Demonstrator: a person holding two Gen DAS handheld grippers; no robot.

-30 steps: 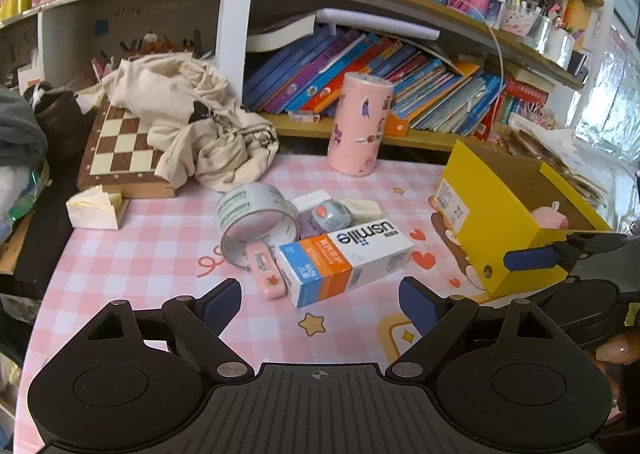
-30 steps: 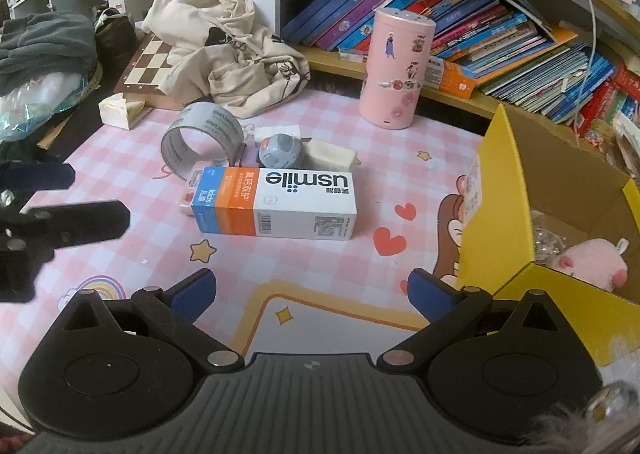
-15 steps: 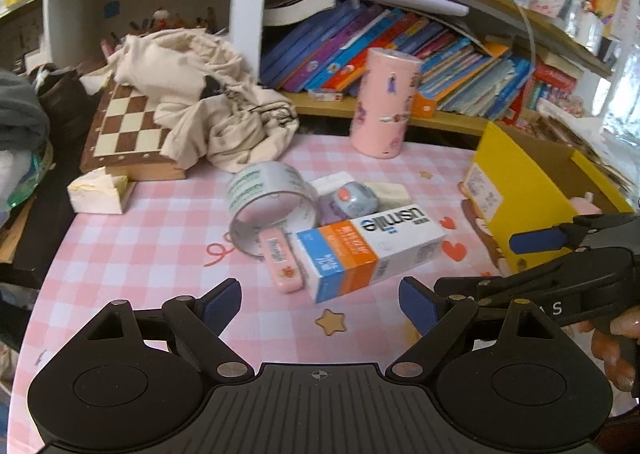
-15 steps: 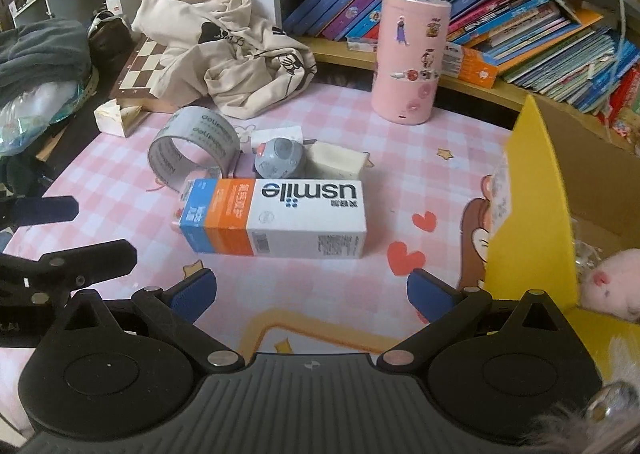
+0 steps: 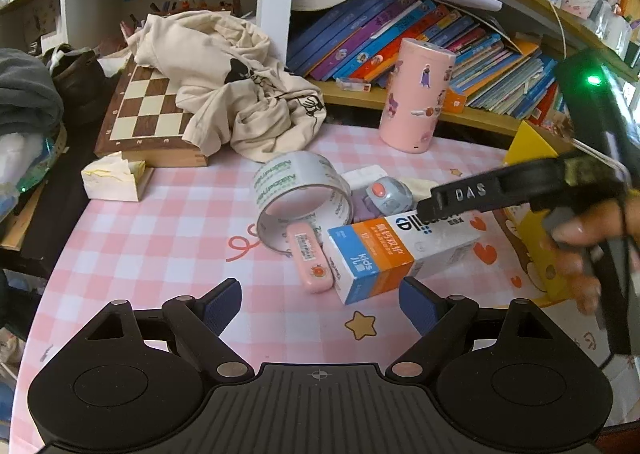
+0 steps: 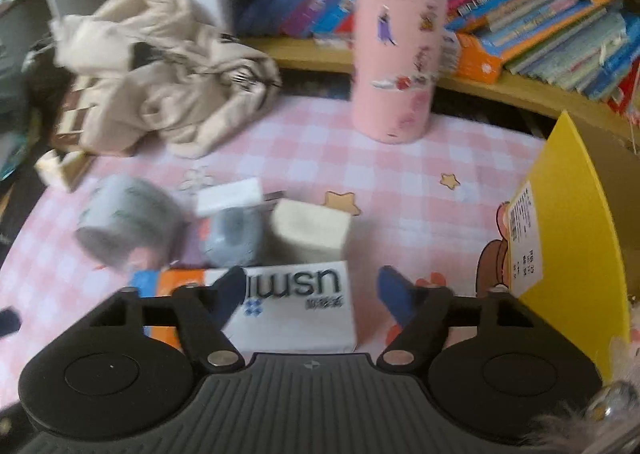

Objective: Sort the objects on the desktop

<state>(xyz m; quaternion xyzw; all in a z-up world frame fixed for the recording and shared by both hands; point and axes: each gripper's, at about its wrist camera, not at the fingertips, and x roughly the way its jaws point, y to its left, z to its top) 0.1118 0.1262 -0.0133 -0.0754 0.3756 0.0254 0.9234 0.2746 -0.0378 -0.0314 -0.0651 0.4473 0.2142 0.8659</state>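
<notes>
Now your left hand-held gripper point(image 5: 320, 300) hangs spread wide over the pink checked worktop point(image 5: 168, 238), the usmile box point(image 5: 396, 250) lying just ahead. Your right hand-held gripper point(image 6: 310, 294), also wide, straddles that box's white end, left fingertip point(image 6: 230, 290) over it.

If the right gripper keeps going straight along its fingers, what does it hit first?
Most likely the usmile box: the right gripper is open, with the box's white end between its fingers. Behind that lies the cream block. The right wrist view is blurred, so depth is uncertain.
</notes>
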